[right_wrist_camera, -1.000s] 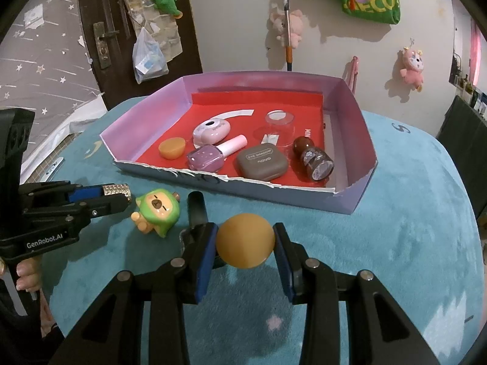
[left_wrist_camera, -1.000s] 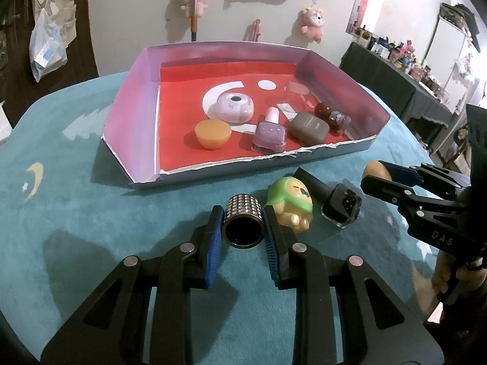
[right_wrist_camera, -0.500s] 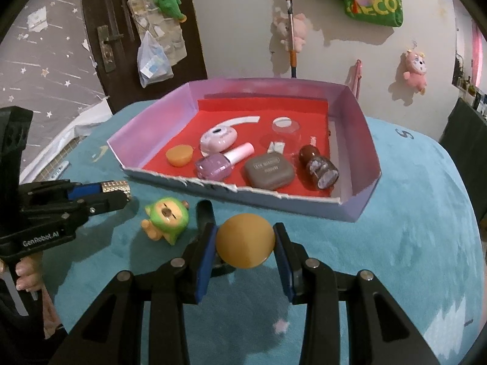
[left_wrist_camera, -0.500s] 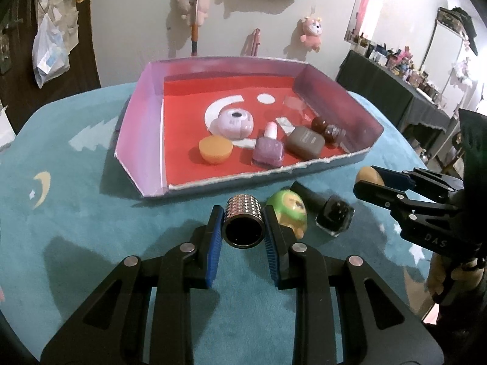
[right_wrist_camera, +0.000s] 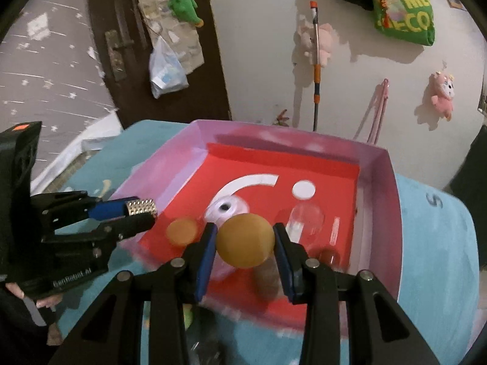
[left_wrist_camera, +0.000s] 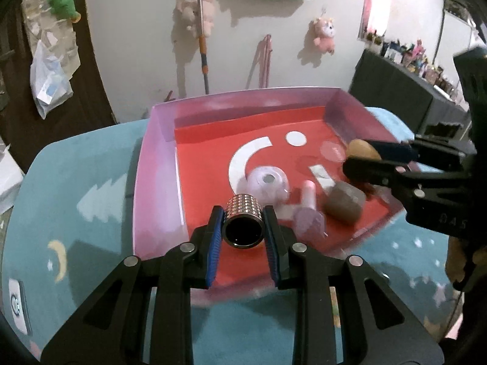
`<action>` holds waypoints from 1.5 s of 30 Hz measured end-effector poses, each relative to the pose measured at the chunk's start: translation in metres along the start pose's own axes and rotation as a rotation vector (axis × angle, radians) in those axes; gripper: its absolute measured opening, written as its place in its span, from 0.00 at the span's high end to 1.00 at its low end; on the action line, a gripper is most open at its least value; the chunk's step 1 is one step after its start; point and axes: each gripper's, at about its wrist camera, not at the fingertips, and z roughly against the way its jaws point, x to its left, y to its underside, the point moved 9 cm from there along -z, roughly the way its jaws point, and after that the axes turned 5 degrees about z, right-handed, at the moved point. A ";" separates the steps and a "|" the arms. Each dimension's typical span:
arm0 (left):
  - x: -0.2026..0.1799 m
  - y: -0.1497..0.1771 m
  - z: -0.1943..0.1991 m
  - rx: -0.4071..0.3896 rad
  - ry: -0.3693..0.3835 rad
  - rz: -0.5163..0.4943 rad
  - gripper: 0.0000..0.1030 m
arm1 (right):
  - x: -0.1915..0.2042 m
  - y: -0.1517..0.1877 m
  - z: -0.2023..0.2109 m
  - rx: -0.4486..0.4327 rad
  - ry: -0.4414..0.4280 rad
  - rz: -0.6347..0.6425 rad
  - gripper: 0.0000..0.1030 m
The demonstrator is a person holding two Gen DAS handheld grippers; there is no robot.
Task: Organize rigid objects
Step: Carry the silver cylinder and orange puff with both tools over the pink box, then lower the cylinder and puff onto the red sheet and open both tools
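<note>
Left wrist view showed the studded metal cylinder (left_wrist_camera: 243,216) clamped crosswise between the blue pads of your left gripper (left_wrist_camera: 243,228), its open dark end facing the camera, over the near left part of the red-floored box (left_wrist_camera: 158,164). Your right gripper (right_wrist_camera: 245,243) was closed on the orange ball (right_wrist_camera: 245,241) above the near middle of the same box. Both loads could roll: I judged that released from this height the ball might bounce into the pale lilac case (left_wrist_camera: 268,182), the nail polish bottle (left_wrist_camera: 307,213) or the grey-brown compact (left_wrist_camera: 345,202) just beyond, or run over the low near wall. The two grippers were near each other, so a sideways drift could knock them together. Neither stood wide; each was narrowed firmly onto its object, touching nothing else.
</note>
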 end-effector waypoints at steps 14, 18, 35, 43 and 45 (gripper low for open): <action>0.014 -0.007 -0.066 0.155 -0.088 -0.072 0.77 | -0.025 -0.028 -0.090 0.240 0.028 0.040 0.61; 0.012 -0.006 -0.076 0.178 -0.106 -0.101 0.77 | -0.026 -0.026 -0.106 0.307 0.050 0.077 0.61; 0.008 -0.011 -0.079 0.190 -0.116 -0.120 0.76 | -0.027 -0.006 -0.124 0.429 0.066 0.120 0.61; 0.009 -0.013 -0.076 0.203 -0.100 -0.109 0.76 | -0.026 -0.007 -0.128 0.435 0.068 0.122 0.61; 0.009 -0.013 -0.076 0.206 -0.097 -0.109 0.76 | -0.026 -0.007 -0.128 0.436 0.069 0.121 0.61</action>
